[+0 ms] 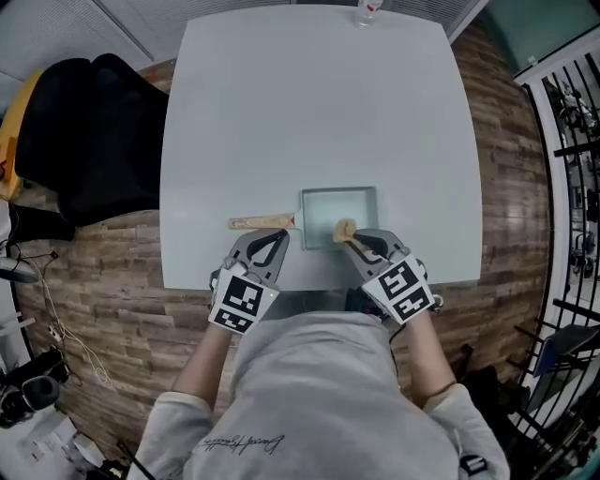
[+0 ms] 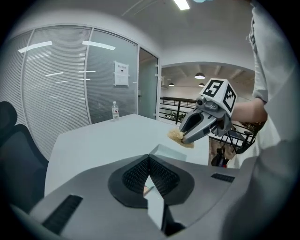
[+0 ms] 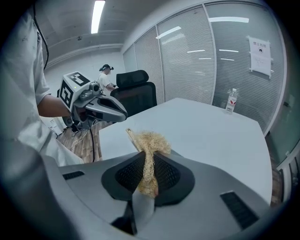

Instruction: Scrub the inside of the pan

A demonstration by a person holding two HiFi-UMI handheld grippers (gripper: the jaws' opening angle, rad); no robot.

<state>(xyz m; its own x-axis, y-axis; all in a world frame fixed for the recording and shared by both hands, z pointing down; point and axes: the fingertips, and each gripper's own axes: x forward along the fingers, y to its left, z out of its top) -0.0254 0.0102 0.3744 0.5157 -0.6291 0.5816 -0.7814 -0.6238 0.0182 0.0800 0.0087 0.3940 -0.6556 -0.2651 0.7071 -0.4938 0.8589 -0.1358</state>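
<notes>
Grey metal is forming the one pan (image 1: 328, 208), square and shallow, which is lying on the smooth white tabletop (image 1: 319, 112). One flat handle (image 1: 260, 222) of light wood is sticking out from the pan's left side. One scrubber (image 1: 344, 229), a rough tuft of straw-coloured fibres, is sitting inside the pan at its near side. Of the two tongs, the right tongs (image 1: 350, 237) are pinching this tuft, and the left tongs (image 1: 281, 234) are closed together at the handle. One clear bottle (image 1: 368, 11) is standing far beyond the pan.
</notes>
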